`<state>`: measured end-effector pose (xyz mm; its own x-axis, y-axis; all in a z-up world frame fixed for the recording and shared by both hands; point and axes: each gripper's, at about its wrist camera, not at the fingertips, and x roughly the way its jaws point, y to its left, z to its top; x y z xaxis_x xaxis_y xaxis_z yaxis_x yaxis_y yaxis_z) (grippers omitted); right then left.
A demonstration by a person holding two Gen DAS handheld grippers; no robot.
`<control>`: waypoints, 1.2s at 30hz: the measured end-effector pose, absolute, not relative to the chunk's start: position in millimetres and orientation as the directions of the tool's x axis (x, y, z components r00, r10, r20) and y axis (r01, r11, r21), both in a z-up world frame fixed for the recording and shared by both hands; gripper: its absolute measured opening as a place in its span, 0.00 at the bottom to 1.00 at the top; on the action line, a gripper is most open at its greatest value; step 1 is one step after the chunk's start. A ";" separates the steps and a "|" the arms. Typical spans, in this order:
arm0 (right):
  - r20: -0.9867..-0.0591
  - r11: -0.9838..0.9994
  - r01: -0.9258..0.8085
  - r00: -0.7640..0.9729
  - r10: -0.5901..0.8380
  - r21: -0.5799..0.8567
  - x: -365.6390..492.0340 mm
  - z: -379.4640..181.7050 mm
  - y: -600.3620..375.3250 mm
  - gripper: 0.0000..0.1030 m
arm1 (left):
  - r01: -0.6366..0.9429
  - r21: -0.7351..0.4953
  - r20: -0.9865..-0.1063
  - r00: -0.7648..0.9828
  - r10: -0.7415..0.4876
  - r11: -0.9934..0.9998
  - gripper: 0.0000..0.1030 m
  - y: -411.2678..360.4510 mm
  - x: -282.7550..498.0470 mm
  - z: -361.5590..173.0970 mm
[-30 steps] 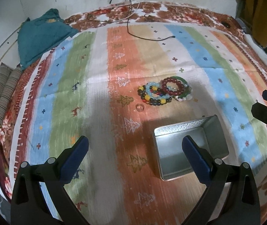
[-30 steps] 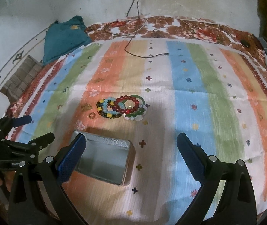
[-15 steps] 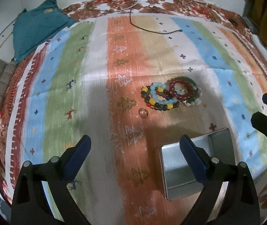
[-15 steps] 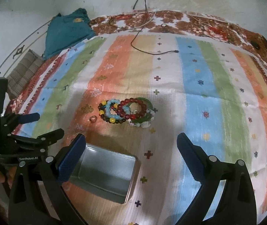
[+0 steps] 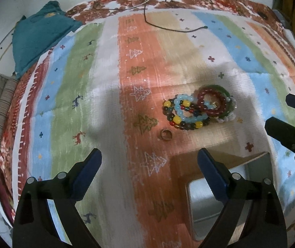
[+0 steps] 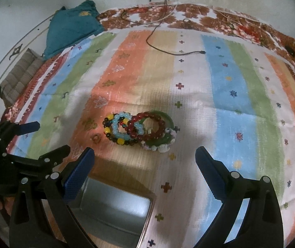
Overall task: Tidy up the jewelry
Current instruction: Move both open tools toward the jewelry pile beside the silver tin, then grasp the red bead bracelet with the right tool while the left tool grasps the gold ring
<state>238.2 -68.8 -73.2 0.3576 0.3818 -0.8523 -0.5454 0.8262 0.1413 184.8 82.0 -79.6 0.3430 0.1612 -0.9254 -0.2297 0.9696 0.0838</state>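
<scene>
While both grippers hang over the striped cloth (image 5: pixel 110 107) with nothing in them, the step in hand looks like the approach — sorting has not begun. The left gripper (image 5: pixel 149 165) has its jaws wide, though they have just been closing a little with nothing between them; the right gripper (image 6: pixel 145 163) also stands wide and bare.

The jewelry lies in one heap mid-cloth: a red bracelet (image 6: pixel 147 128) over a green bangle (image 6: pixel 164 140), a pale blue one (image 6: pixel 124 128) linked through a dark, yellow-dotted strand (image 6: pixel 114 138), and a white piece (image 6: pixel 162 147) partly under the bangle. A small ring (image 5: pixel 166 134) sits just beside the heap, apart from it. The tin (image 6: pixel 114 212) is open and empty, near the heap, under the right gripper's view.

Next, I judge, one gripper must come down on a single piece — the ring or the top red bracelet — and narrow enough to pinch it. The overlapping loops may drag each other along.
</scene>
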 end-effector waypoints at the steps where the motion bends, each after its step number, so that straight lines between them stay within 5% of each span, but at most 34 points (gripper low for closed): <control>1: -0.855 0.827 -0.545 0.354 0.380 0.142 240.8 -75.5 -67.6 0.96 | -0.228 0.090 -0.927 0.337 0.165 0.970 0.87 82.9 187.4 -82.2; 22: -0.881 0.827 -0.536 0.295 0.371 0.170 276.0 -108.8 -34.8 0.95 | -0.197 0.065 -0.966 0.232 0.111 0.978 0.76 97.3 222.4 -132.5; 30: -0.898 0.826 -0.537 0.262 0.354 0.169 284.6 -124.2 -25.1 0.88 | -0.179 0.021 -0.976 0.209 0.059 0.984 0.70 96.6 231.1 -143.3; 36: -0.908 0.824 -0.546 0.251 0.334 0.152 288.7 -134.8 -14.6 0.74 | -0.161 0.013 -0.980 0.196 0.045 0.987 0.64 92.4 235.8 -150.1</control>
<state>288.7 -14.6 -134.8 0.2513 0.3343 -0.9083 -0.5456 0.8241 0.1524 235.8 92.4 -150.1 0.1959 0.0452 -0.9796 -0.1607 0.9869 0.0134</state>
